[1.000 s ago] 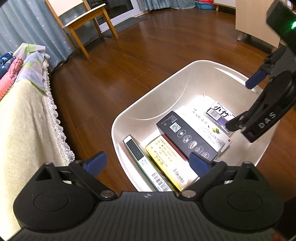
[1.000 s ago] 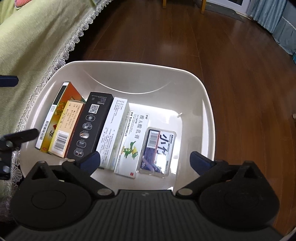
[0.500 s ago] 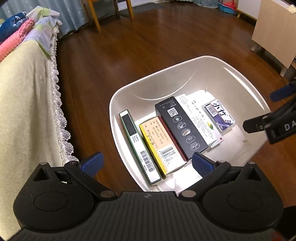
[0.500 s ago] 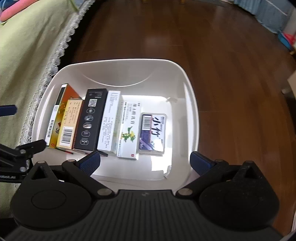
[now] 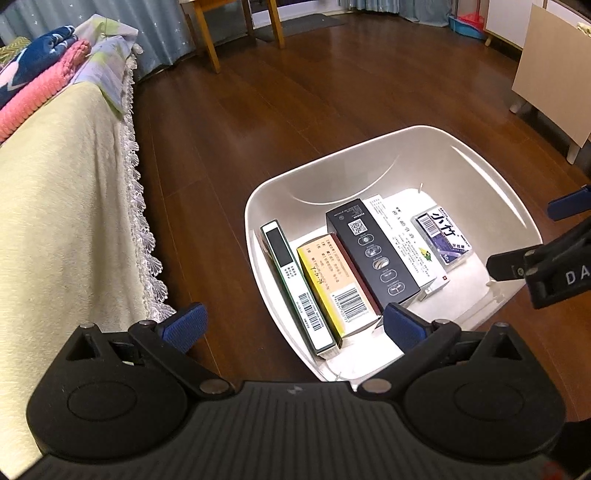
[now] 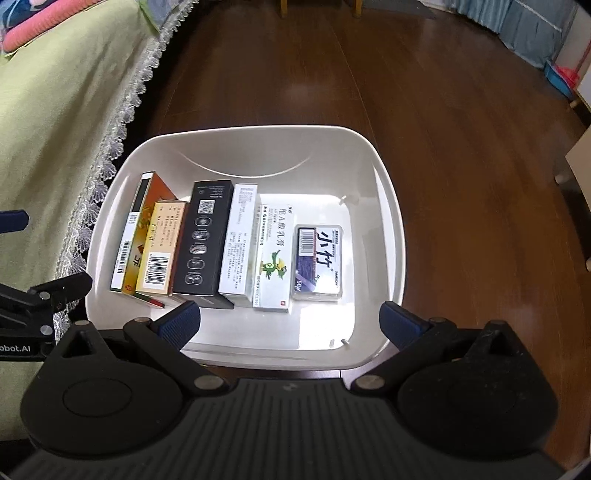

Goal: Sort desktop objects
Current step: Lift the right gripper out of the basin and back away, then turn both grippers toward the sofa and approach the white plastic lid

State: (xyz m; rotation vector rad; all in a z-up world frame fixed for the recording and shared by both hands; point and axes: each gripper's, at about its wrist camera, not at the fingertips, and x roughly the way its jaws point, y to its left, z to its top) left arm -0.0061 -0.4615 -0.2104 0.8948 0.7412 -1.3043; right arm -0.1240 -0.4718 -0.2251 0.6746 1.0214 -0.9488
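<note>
A white plastic bin (image 5: 480, 170) (image 6: 391, 206) stands on the wooden floor and holds several boxes in a row. From the left these are a green-and-white box (image 6: 131, 236), a yellow box (image 5: 332, 280) (image 6: 160, 247), a black box (image 5: 373, 251) (image 6: 203, 236), white boxes (image 6: 240, 240) and a small clear blue-labelled case (image 5: 443, 238) (image 6: 319, 260). My left gripper (image 5: 291, 326) hovers open above the bin's near left corner. My right gripper (image 6: 290, 321) hovers open over the bin's near rim. Neither holds anything.
A table draped in a pale green cloth with lace trim (image 5: 55, 221) (image 6: 55, 110) borders the bin on the left, with folded fabrics (image 5: 40, 85) on top. Wooden chair legs (image 5: 207, 33) stand far back. A beige cabinet (image 5: 554, 74) is at the right.
Both grippers have pulled back and up from the bin, so it looks smaller and farther. The left view has swung left, showing more of the cloth-covered table. The boxes have not moved.
</note>
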